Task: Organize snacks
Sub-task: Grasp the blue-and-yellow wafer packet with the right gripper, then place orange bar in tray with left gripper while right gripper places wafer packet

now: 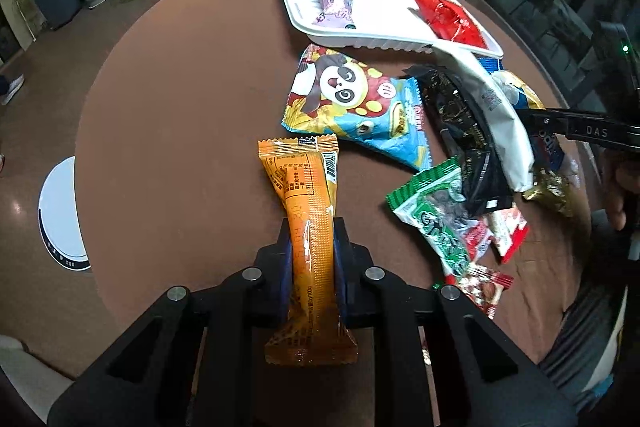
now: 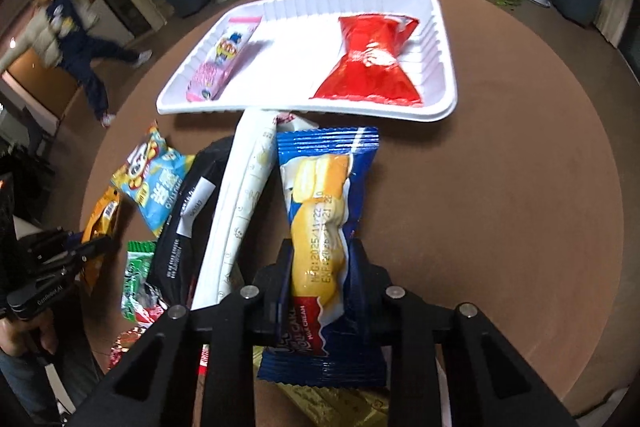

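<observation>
My left gripper [image 1: 313, 239] is shut on an orange snack bar packet [image 1: 310, 227], held lengthwise above the round brown table [image 1: 180, 107]. My right gripper [image 2: 320, 259] is shut on a blue roll cake packet [image 2: 324, 227], pinched at its middle. A white tray [image 2: 436, 99] lies at the far side of the table, also seen in the left wrist view as the white tray [image 1: 296, 15]. It holds a pink candy packet [image 2: 222, 63] on the left and a red packet [image 2: 372, 67] on the right.
A loose pile lies between the grippers: a panda snack bag [image 1: 352, 103], a black packet [image 2: 184, 223], a white packet [image 2: 240, 211], a green packet [image 1: 436, 215] and small red ones [image 1: 508, 231]. Potted plants and a white shelf line the room. A person [image 2: 68, 35] stands at the left.
</observation>
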Demonstrator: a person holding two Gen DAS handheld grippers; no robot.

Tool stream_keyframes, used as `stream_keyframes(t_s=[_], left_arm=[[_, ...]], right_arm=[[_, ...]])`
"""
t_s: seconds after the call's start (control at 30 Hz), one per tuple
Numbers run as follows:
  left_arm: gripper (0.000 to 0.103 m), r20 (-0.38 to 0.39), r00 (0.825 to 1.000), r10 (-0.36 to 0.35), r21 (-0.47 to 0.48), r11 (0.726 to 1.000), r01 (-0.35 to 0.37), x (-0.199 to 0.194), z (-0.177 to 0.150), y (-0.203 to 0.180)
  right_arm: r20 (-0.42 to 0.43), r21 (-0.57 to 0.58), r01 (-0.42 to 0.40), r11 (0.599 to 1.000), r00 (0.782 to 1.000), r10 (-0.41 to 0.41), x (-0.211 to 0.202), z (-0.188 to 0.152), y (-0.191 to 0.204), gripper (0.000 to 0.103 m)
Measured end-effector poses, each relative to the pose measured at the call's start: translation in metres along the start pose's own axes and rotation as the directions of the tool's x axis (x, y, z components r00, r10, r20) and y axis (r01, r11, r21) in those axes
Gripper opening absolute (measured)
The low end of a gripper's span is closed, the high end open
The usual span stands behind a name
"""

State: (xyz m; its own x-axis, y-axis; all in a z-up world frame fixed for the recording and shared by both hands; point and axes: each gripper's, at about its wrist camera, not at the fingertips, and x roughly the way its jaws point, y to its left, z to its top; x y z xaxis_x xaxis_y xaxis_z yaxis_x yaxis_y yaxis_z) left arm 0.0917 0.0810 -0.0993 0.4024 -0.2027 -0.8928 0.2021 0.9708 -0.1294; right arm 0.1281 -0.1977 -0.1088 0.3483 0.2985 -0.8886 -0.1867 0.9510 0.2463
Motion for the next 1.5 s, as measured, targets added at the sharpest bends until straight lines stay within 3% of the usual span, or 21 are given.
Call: stream_keyframes(t_s=[0.2, 0.33, 0.5, 0.63, 0.8, 0.97, 1.2, 1.5], left_arm=[[0.015, 0.031, 0.996, -0.087, -0.013, 0.996, 0.088, -0.022, 0.001, -0.004], [0.015, 0.067, 0.990, -0.121, 0.002, 0.993, 0.121, -0.034, 0.022, -0.011], [0.015, 0.102, 0.986, -0.131, 0.024, 0.991, 0.129, -0.033, 0.076, -0.020], [0.015, 0.131, 0.984, -0.118, 0.042, 0.993, 0.114, -0.024, 0.138, -0.033], [0.015, 0.148, 0.984, -0.098, 0.042, 0.995, 0.093, 0.000, 0.198, -0.042], [0.015, 0.131, 0.990, -0.059, 0.045, 0.998, 0.053, 0.035, 0.240, -0.050], [0.015, 0.055, 0.998, -0.018, 0.051, 0.999, 0.015, 0.094, 0.247, -0.049], [0.016, 0.032, 0.999, 0.015, 0.062, 0.998, -0.017, 0.135, 0.244, -0.056]], right_arm=[[0.062, 0.095, -0.044, 0.995, 0.997, 0.038, -0.027, -0.007, -0.021, 0.027], [0.087, 0.157, -0.053, 0.986, 0.995, 0.040, -0.037, -0.006, -0.039, 0.027], [0.131, 0.228, -0.055, 0.972, 0.991, 0.025, -0.051, 0.005, -0.062, 0.028], [0.177, 0.247, -0.063, 0.967, 0.984, 0.019, -0.062, 0.035, -0.065, 0.028], [0.216, 0.177, -0.123, 0.976, 0.973, 0.084, -0.065, 0.081, -0.035, 0.028], [0.197, 0.109, -0.143, 0.984, 0.973, 0.119, -0.037, 0.126, 0.003, 0.027], [0.110, 0.107, -0.105, 0.989, 0.990, 0.093, 0.025, 0.154, 0.017, 0.028], [0.059, 0.134, -0.044, 0.990, 0.998, 0.037, 0.070, 0.148, 0.010, 0.028]])
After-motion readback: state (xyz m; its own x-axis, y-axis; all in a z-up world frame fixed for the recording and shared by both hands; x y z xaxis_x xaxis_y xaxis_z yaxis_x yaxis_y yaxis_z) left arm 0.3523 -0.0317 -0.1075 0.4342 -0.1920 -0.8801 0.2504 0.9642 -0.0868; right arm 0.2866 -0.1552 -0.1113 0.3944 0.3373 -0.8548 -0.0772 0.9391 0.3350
